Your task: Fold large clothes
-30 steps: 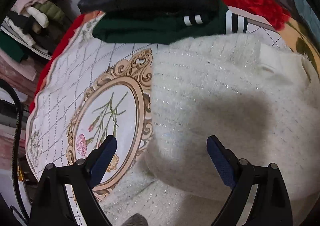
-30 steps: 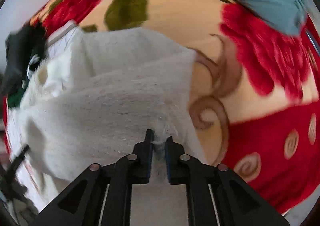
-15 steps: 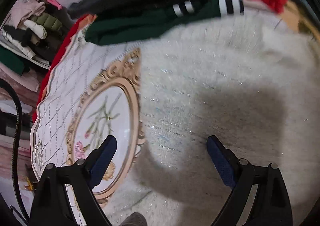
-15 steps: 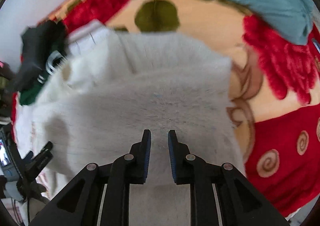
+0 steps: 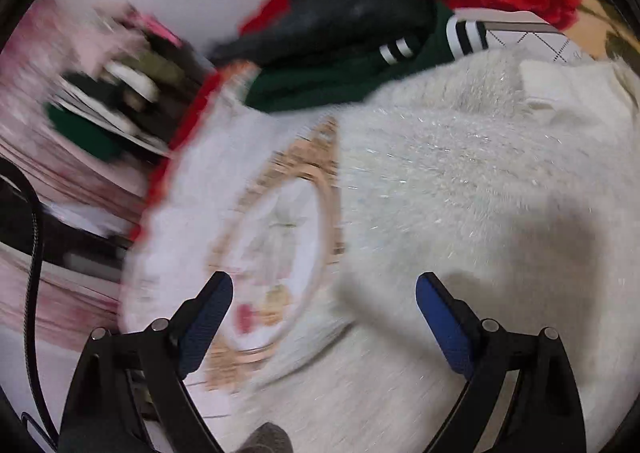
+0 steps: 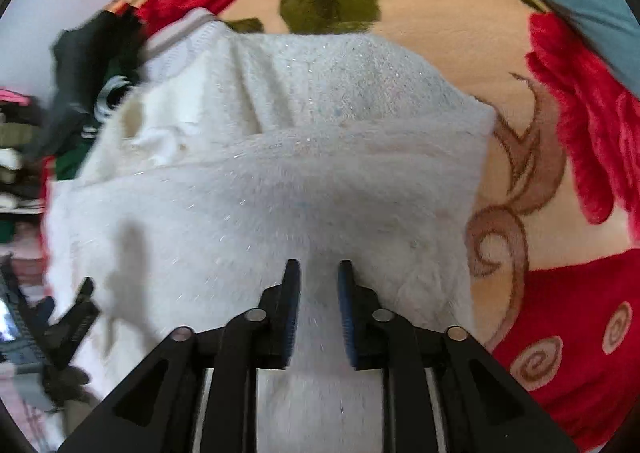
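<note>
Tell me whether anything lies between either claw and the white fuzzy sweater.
Nothing visible does. The right claw hangs open directly over the white fuzzy sweater, bare knit beneath it. The left claw is wide open at the sweater's left edge, over the cream floral cloth. The dark green garment lies beyond.

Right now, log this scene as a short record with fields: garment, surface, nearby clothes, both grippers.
garment: fluffy white sweater, folded over, lying flat
surface: red floral blanket; white patterned cloth under the sweater's left side
nearby clothes: green striped garment with a black one on top, beyond the sweater
left gripper: fingers wide apart, holding nothing
right gripper: fingers slightly apart, over the sweater, not gripping it
</note>
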Available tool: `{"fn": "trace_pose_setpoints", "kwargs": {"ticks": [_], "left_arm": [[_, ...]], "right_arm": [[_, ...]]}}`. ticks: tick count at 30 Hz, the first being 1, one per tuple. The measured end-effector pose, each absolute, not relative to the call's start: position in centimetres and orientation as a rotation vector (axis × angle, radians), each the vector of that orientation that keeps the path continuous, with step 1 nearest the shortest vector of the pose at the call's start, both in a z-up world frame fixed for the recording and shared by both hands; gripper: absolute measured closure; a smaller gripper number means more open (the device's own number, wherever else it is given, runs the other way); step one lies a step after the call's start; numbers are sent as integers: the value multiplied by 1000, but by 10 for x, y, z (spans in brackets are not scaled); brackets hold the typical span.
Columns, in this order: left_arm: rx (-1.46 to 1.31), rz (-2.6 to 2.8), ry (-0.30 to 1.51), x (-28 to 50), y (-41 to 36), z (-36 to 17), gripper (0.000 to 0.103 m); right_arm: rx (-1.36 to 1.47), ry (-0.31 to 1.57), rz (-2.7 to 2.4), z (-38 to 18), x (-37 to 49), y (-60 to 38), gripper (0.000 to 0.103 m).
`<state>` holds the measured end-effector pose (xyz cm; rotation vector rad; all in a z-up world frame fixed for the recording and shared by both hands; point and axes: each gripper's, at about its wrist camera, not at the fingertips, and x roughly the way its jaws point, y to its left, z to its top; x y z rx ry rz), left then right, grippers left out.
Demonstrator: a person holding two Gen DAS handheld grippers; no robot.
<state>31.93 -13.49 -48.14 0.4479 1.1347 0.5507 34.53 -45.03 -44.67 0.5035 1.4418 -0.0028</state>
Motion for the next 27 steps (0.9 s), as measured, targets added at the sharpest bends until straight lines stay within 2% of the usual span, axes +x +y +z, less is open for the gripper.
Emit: {"fn": "trace_pose_setpoints", "kwargs": {"ticks": [1, 2, 8, 10, 15, 20, 27], "left_arm": [[485, 577, 1116, 310, -144, -473, 8], [523, 607, 1099, 298, -157, -462, 8], [649, 646, 1111, 228, -244, -437, 8], [673, 608, 1127, 210, -271, -438, 8], [749, 435, 1214, 158, -365, -468, 8], [764, 280, 1238, 116, -438, -474, 8], [805, 208, 1329, 89, -483, -515, 8]], "right_arm": [[535, 1437, 39, -444, 341, -458, 51], [569, 1438, 90, -440, 335, -468, 46], [608, 1502, 285, -422, 293, -541, 43], [590, 1534, 302, -419, 281, -568, 31], [584, 1620, 300, -440, 241, -628, 30], [688, 1662, 250, -462, 210, -683, 30], [757, 1669, 270, -486, 226, -698, 30]]}}
